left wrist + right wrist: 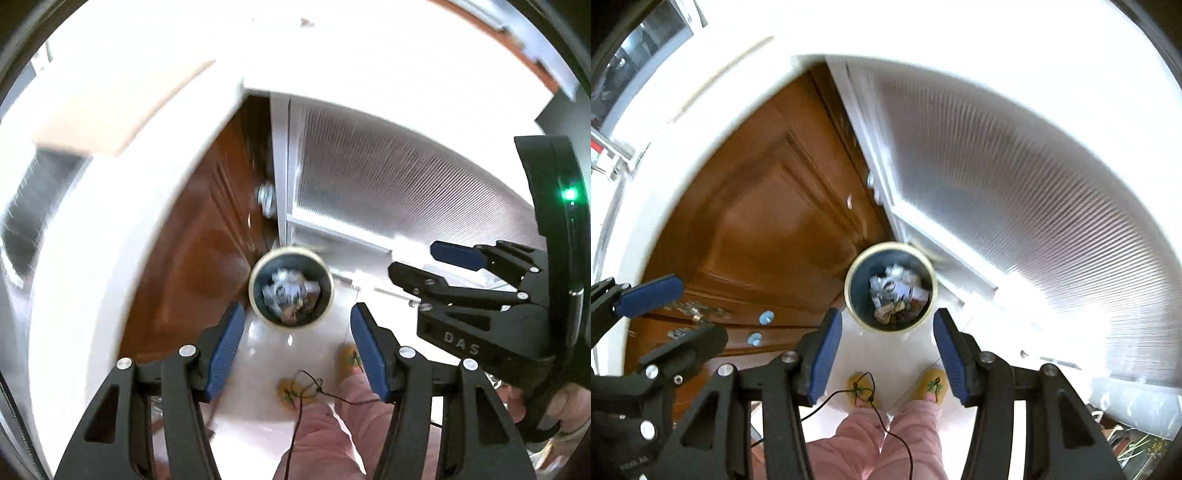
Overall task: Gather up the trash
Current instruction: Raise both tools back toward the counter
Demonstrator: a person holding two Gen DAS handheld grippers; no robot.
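A round trash bin (291, 288) with a cream rim and dark inside stands on the white floor below both grippers; it also shows in the right wrist view (891, 286). Crumpled white paper and scraps (897, 291) lie in it, also seen in the left wrist view (290, 291). My left gripper (297, 332) is open and empty, high above the bin. My right gripper (886, 334) is open and empty too. The right gripper shows in the left wrist view (413, 262), and the left gripper in the right wrist view (668, 310), both with jaws apart.
A brown wooden cabinet door (757, 221) is left of the bin. A white ribbed glass door (1015, 184) is right of it. A white counter edge (74, 258) curves at left. The person's pink trousers (871, 443), yellow slippers (932, 384) and a thin black cord (886, 424) are below.
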